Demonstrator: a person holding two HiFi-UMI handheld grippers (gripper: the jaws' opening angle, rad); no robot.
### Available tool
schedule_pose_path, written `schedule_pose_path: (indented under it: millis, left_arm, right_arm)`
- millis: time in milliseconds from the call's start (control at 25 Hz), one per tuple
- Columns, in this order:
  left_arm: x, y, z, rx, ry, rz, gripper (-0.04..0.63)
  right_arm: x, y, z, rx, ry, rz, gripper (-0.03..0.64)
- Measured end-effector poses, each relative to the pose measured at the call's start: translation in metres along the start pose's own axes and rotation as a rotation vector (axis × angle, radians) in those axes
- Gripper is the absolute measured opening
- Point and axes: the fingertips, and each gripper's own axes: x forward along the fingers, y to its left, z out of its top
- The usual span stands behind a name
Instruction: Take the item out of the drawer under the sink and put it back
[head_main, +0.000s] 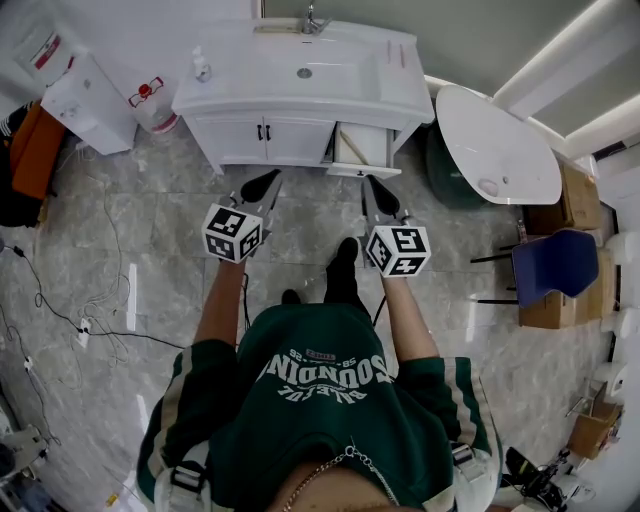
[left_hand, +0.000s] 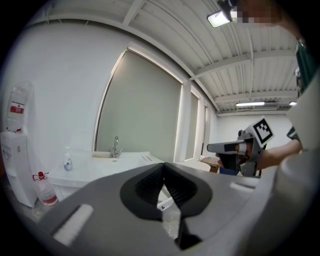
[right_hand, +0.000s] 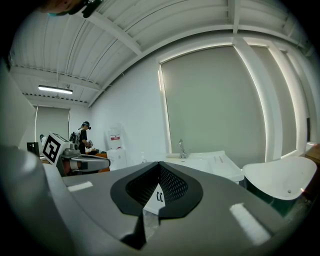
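Observation:
The white sink cabinet (head_main: 305, 72) stands ahead of me. Its right-hand drawer (head_main: 362, 170) is pulled out, and a pale stick-like item (head_main: 352, 148) lies slanted inside. My left gripper (head_main: 262, 186) hangs above the floor in front of the cabinet doors, jaws together and empty. To its right, my right gripper (head_main: 378, 192) is just short of the open drawer, also shut with nothing in it. In the left gripper view the left gripper (left_hand: 163, 167) points at the sink (left_hand: 115, 160). The right gripper (right_hand: 159, 165) in its own view faces the basin (right_hand: 200, 160).
A water dispenser (head_main: 90, 100) and a red-capped bottle (head_main: 150, 105) stand left of the cabinet. A round white table (head_main: 497, 145) and a blue chair (head_main: 555, 265) are at the right. Cables (head_main: 60, 310) trail over the marble floor at left. Another person (right_hand: 85, 135) stands far back.

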Motion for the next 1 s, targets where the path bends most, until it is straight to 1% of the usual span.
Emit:
schedule_pose_path:
  millis: [160,360,600,840,1000]
  left_arm:
    - [0.018,0.006,-0.002,0.008,0.013,-0.01,0.05]
    - [0.046,0.027,-0.001,-0.003,0.022,0.011,0.051]
    - [0.088,0.053,0.002,-0.011,0.038,0.029,0.051]
    - [0.132,0.075,0.008,-0.02,0.06,0.059,0.051]
    - [0.165,0.09,0.015,-0.029,0.066,0.094,0.051]
  right_arm:
    - [0.017,-0.013,-0.002,0.008,0.007,-0.001,0.003]
    - [0.047,-0.034,-0.001,0.01,0.018,0.01,0.003]
    - [0.096,-0.063,0.004,0.016,0.027,0.033,0.003]
    - [0.143,-0.098,0.008,0.028,0.045,0.065,0.003]
    - [0.18,-0.124,0.02,0.035,0.045,0.102,0.003]
